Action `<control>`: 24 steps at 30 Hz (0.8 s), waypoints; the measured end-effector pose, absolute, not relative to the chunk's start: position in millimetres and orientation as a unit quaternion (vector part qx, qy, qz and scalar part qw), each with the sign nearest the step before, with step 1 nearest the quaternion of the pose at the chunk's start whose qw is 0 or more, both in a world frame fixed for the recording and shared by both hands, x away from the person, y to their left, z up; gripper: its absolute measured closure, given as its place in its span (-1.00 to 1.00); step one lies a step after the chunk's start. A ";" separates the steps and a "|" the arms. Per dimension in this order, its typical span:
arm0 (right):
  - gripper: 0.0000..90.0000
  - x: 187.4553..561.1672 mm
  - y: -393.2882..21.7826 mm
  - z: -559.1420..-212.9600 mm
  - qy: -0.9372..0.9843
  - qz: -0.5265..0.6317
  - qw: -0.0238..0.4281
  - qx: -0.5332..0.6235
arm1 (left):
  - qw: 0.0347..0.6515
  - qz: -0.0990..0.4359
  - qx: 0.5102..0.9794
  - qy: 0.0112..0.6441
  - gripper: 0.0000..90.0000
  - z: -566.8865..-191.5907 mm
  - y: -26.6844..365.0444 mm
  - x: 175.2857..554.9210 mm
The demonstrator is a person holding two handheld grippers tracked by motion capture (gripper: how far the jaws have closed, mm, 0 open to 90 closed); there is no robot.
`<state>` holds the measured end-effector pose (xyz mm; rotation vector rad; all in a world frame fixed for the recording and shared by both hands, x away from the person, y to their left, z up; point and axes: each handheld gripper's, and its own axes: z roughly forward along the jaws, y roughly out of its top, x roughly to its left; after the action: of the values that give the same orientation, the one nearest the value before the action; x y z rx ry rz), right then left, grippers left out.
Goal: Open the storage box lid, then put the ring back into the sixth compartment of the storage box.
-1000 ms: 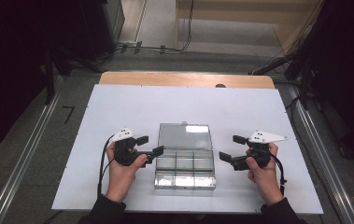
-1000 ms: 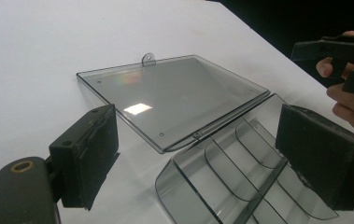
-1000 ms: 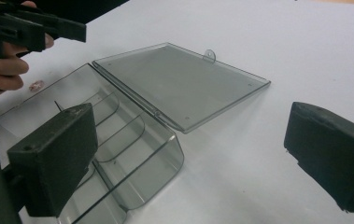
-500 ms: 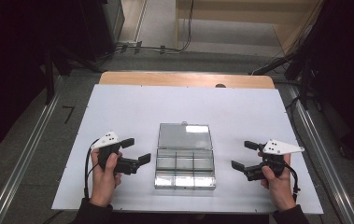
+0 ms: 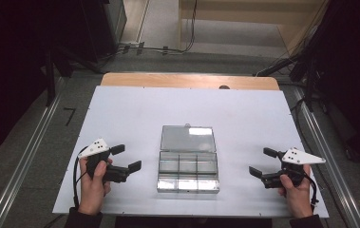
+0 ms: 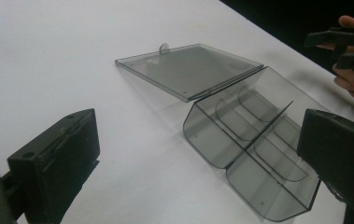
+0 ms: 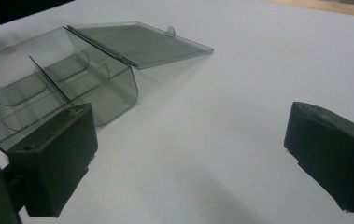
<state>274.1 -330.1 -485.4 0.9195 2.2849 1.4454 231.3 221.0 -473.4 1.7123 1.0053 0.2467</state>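
Observation:
A clear plastic compartment box (image 5: 188,170) lies in the middle of the white board (image 5: 244,118), its lid (image 5: 188,138) folded back flat behind it and its compartments bare. My left gripper (image 5: 126,158) is held left of the box, apart from it. Its jaws have just been opening and stand wide with nothing between them. My right gripper (image 5: 260,161) hovers right of the box, also open with nothing in it. The left gripper view looks over the box (image 6: 254,154) and lid (image 6: 188,70) between the left gripper's (image 6: 198,158) jaws. The right gripper view has the box (image 7: 58,79) at upper left, beyond the right gripper (image 7: 193,154).
The white board covers a wooden table whose far edge (image 5: 187,80) shows at the back. Metal rails (image 5: 25,156) run along the floor on both sides, and cables (image 5: 144,47) lie beyond the table. The other hand with its gripper (image 6: 347,46) appears at the left gripper view's upper right.
Both hands have drawn outward from the box, the left gripper to the left and the right gripper to the right, and slightly nearer the front edge. The box has not moved.

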 end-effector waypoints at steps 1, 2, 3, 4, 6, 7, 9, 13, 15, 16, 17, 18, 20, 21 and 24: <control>-0.97 274.2 -331.9 -486.9 0.792 0.500 0.140 0.322 | 0.539 0.105 0.719 0.425 -1.00 -474.0 222.7 230.3; -0.97 274.7 -334.0 -488.6 0.792 0.500 0.139 0.321 | 0.540 0.105 0.718 0.427 -1.00 -474.7 224.3 229.4; -0.97 274.4 -335.6 -489.9 0.792 0.498 0.138 0.324 | 0.539 0.106 0.718 0.428 -1.00 -475.2 226.3 228.5; -0.97 273.9 -336.9 -491.0 0.792 0.497 0.139 0.326 | 0.540 0.105 0.717 0.428 -1.00 -476.1 228.2 227.7; -0.97 273.2 -339.8 -493.2 0.793 0.496 0.139 0.324 | 0.535 0.108 0.718 0.432 -1.00 -478.2 232.3 226.6; -0.97 272.7 -340.9 -494.3 0.793 0.496 0.141 0.325 | 0.532 0.109 0.719 0.433 -1.00 -479.8 234.2 226.0; -0.97 271.9 -344.0 -495.9 0.793 0.493 0.143 0.327 | 0.527 0.109 0.721 0.437 -1.00 -483.3 238.8 224.9; -0.97 271.4 -349.6 -499.0 0.789 0.494 0.144 0.334 | 0.516 0.105 0.725 0.444 -0.88 -489.3 248.2 221.9; -0.97 271.7 -351.3 -500.7 0.789 0.495 0.144 0.334 | 0.510 0.112 0.725 0.449 -0.80 -491.0 252.0 219.6; -0.97 271.8 -351.7 -501.3 0.789 0.496 0.144 0.333 | 0.507 0.116 0.724 0.453 -0.72 -491.6 253.4 218.6; -0.97 271.7 -351.7 -501.5 0.788 0.497 0.144 0.333 | 0.504 0.116 0.727 0.452 -0.67 -492.0 254.9 217.8; -0.97 271.8 -351.2 -501.7 0.788 0.497 0.144 0.332 | 0.504 0.113 0.728 0.451 -0.67 -492.5 256.3 217.2; -0.97 272.0 -349.8 -502.7 0.789 0.496 0.145 0.333 | 0.499 0.113 0.731 0.451 -0.65 -493.2 258.7 216.2; -0.97 272.3 -349.5 -503.5 0.789 0.497 0.144 0.332 | 0.496 0.114 0.732 0.454 -0.59 -493.7 259.4 216.0; -0.97 272.3 -349.3 -504.6 0.787 0.499 0.142 0.332 | 0.483 0.117 0.738 0.456 -0.38 -495.6 261.2 215.3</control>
<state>272.3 -349.3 -504.6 0.9590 2.2724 1.4412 215.3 261.2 -495.6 1.7980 1.1110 0.2855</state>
